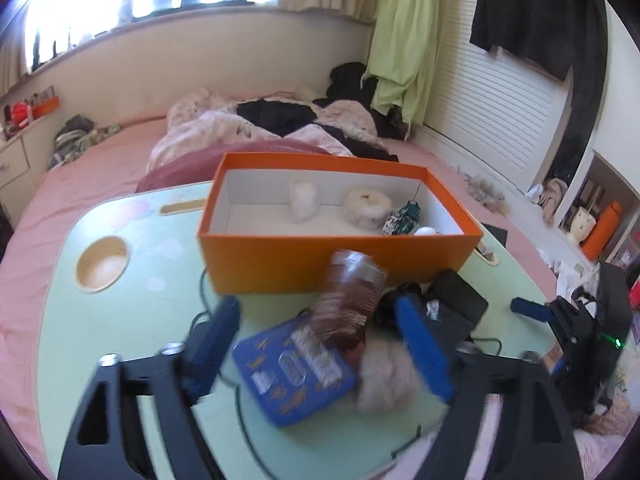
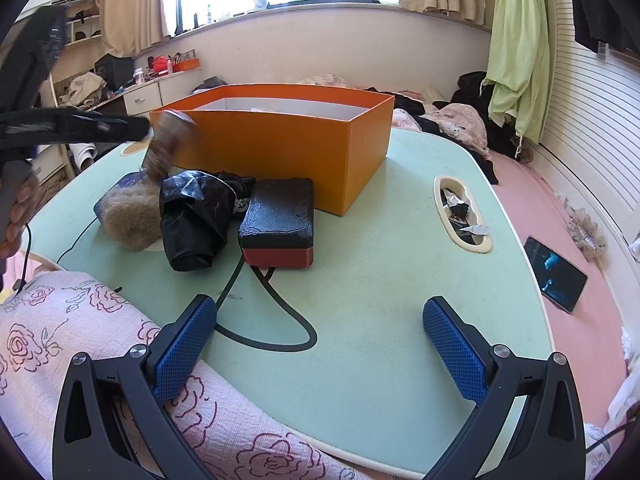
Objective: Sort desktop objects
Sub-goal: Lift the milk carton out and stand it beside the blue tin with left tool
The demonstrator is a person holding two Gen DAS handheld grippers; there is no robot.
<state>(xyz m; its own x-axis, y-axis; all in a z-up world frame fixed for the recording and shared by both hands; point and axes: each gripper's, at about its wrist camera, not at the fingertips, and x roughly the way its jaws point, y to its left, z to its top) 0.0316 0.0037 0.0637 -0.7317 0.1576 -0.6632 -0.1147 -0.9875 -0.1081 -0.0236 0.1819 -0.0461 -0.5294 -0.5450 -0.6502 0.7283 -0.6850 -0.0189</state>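
Left gripper: jaws spread wide, nothing pinched; one blurred brown bottle stood tilted in the gap between the two blue pads, apart from both.
Right gripper: jaws spread, nothing between them but bare green table and one black cable looping just ahead of the tips.
Orange box: one, open-topped, straight ahead of the left gripper, beyond the bottle; ahead and slightly left of the right gripper.
Box contents: four things countable from the left wrist view – one whitish lump, one round furry piece, one small dark green item, one white rounded thing at the near wall; what each is cannot be told.
Blue tin: one, flat on the table between the left gripper's pads, under the bottle's lower end.
Fur puffs: one beige puff just inside the left gripper's right-hand pad, touching the tin.
Black bag: one, crumpled, ahead and left of the right gripper, beside the puff.
Black-and-red case: one, ahead of the right gripper, just in front of the box's near corner – touching or not, unclear.
Table recesses: two seen from the left wrist – one round cup hole ahead-left, one narrow slot beyond it; a long slot holding scraps lay ahead-right of the right gripper.
Phone: one, on the pink bedding, far right of the right gripper.
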